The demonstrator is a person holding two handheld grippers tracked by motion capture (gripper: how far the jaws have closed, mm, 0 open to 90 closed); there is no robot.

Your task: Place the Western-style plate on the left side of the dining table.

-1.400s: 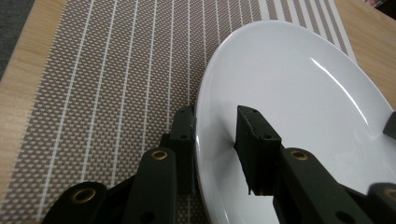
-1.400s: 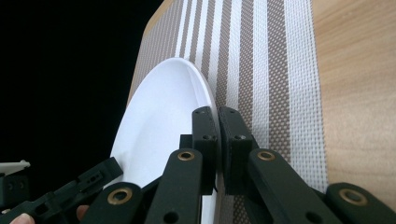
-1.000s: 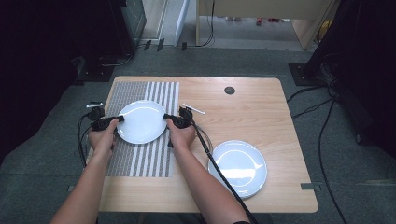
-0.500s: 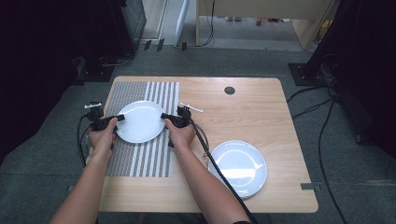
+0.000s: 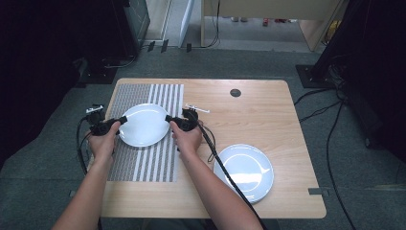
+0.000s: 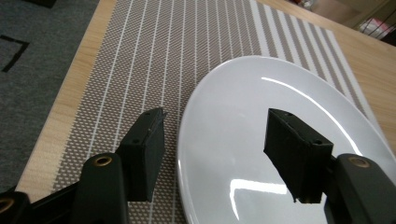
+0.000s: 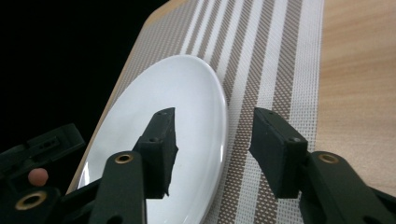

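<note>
Plate down on mat. Left tool, right tool: jaws just been opening, apart astride rim, pads clear. Back both straight out, level, no nudging plate.

Plate: plain glossy white, no pattern; lies on mat, woven brown-grey w/ thin white stripes on its left part, broader white/brown bands on its right. 2nd plate: white w/ faint bluish tint, plain. Surface: light wood grain, w/ small dark round disc. Left gripper & right gripper: matte black fingers, brass-coloured screws. Cables black. Floor: grey carpet.
</note>
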